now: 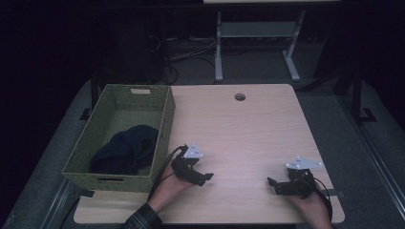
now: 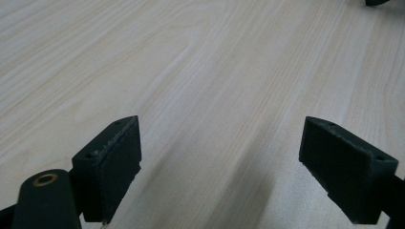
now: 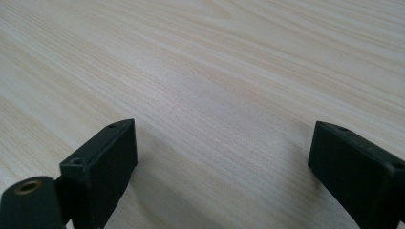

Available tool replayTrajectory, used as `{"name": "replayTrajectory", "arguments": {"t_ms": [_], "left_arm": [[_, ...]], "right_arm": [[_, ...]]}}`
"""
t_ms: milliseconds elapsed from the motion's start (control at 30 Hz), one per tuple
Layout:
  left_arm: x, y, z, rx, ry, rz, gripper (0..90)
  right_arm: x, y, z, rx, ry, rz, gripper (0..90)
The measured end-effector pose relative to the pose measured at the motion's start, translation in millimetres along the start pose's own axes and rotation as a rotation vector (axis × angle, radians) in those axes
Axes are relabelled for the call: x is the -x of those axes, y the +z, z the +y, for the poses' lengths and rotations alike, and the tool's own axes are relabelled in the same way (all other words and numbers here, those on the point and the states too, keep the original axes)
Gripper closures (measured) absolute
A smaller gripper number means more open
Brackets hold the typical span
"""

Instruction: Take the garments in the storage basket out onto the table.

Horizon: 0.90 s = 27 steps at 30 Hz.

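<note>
A green woven basket (image 1: 165, 125) stands on the left part of the light wooden table (image 1: 239, 133), and a dark cloth (image 1: 126, 149) lies bunched inside it. My left gripper (image 1: 203, 177) rests low over the table just right of the basket's near corner, jaws wide apart with bare wood between them (image 2: 222, 152). My right gripper (image 1: 274, 185) sits near the front right of the table, also open over bare wood (image 3: 222, 162). Both point toward the table's middle.
A round cable hole (image 1: 239, 97) is in the table near its far edge. Beyond the table stands a white desk frame (image 1: 258, 33) with cables on the dark floor. A dark edge of something (image 2: 379, 2) shows at the top right of the left gripper view.
</note>
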State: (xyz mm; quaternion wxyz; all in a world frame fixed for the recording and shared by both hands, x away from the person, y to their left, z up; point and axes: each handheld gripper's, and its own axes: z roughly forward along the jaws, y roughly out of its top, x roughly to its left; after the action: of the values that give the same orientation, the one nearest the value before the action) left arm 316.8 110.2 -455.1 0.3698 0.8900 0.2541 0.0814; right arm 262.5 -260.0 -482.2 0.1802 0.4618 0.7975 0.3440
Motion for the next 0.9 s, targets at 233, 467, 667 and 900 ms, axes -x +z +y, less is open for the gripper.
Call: {"name": "replayTrajectory", "arguments": {"t_ms": [233,467,667,900], "left_arm": [[-0.9,-4.9,3.6,0.009,-0.006,-0.005,14.1],[-0.6,-6.8,6.3,0.001,-0.002,-0.002,14.1],[-1.6,-10.6,9.4,0.008,-0.016,-0.010,14.1],[-1.2,-13.0,12.2,0.004,-0.007,-0.018,14.1]], "right_arm": [[0.0,0.0,0.1,0.000,0.000,0.000,9.1],[0.1,0.1,0.1,0.000,-0.001,0.000,9.1],[0.0,0.1,0.1,0.000,-0.001,0.000,9.2],[0.0,0.1,0.1,0.000,-0.001,0.001,9.1]]}}
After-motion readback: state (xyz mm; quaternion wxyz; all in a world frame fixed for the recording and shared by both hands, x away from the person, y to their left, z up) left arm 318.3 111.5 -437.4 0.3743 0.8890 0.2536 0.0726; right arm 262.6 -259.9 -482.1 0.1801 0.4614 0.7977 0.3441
